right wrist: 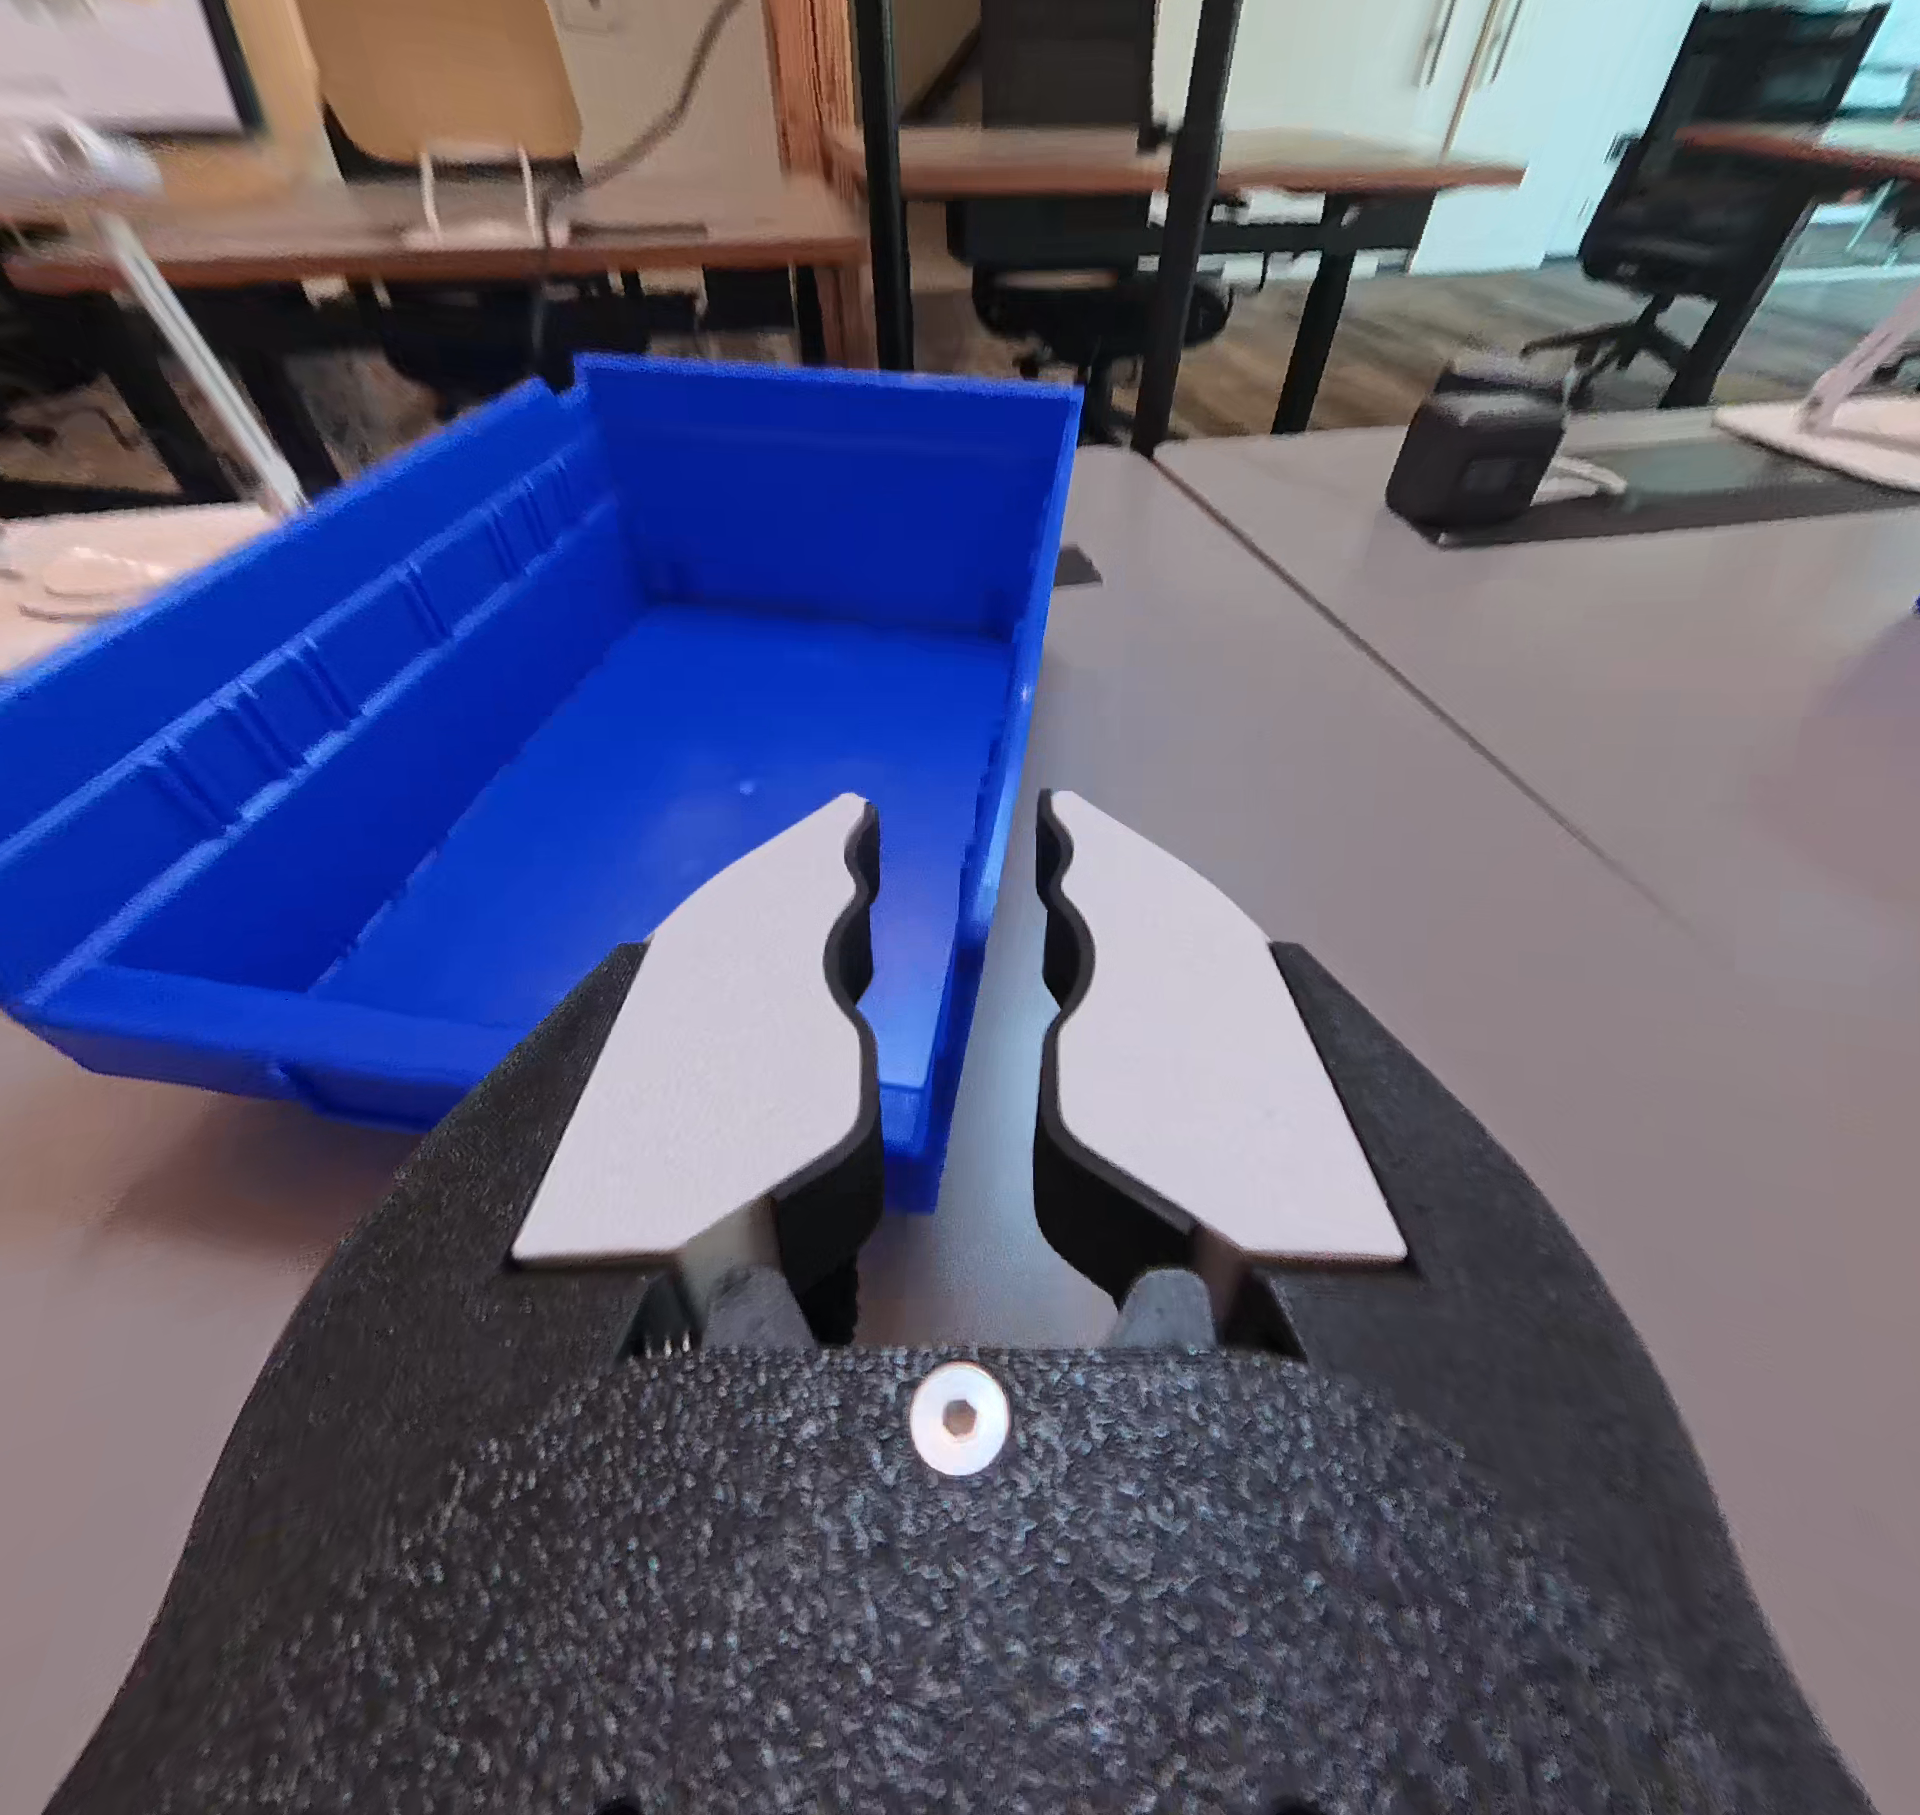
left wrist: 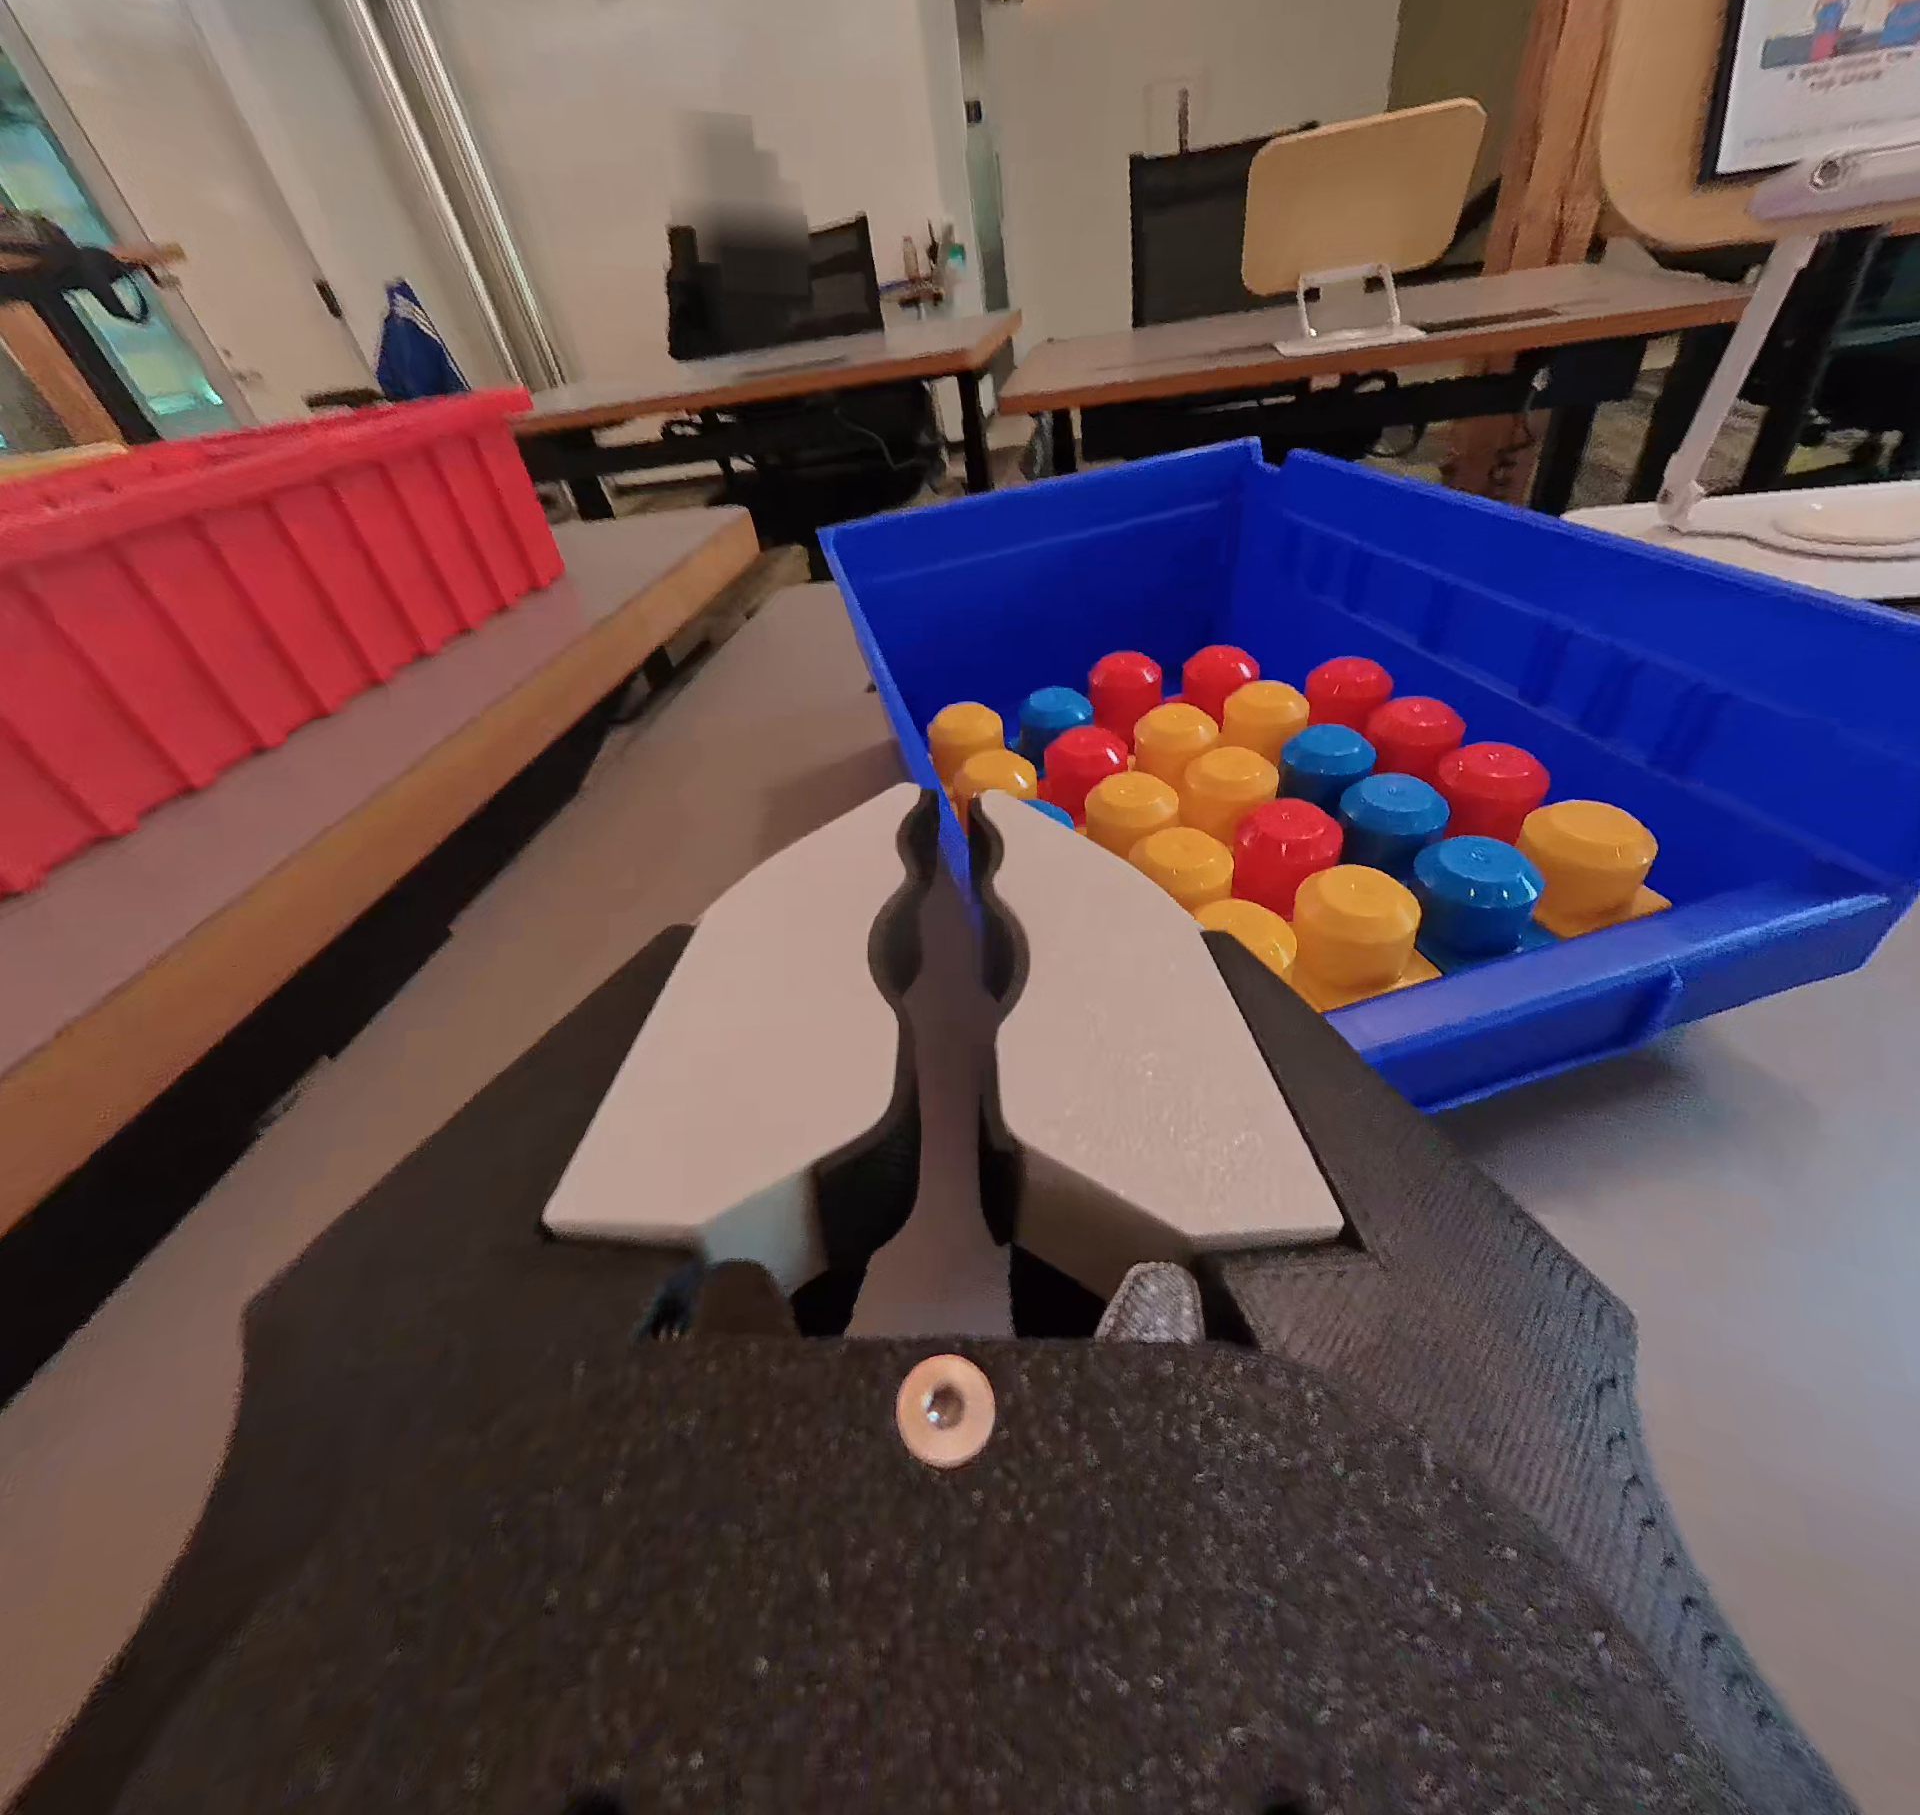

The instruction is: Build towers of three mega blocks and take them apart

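Left tool [left wrist: 954, 809]: jaws nearly shut, empty, at near-left corner of blue bin [left wrist: 1558, 560] holding the mega blocks [left wrist: 1288, 809], studs up. Right tool [right wrist: 956, 815]: jaws apart, empty, over bin [right wrist: 810, 477] right wall. Grey worktop [right wrist: 1455, 934].

Red, yellow and blue mega blocks [left wrist: 1288, 809] sit upright, studs up, packed tightly side by side in rows, filling the near part of a blue bin [left wrist: 1558, 622] on the grey tabletop [left wrist: 1714, 1194].
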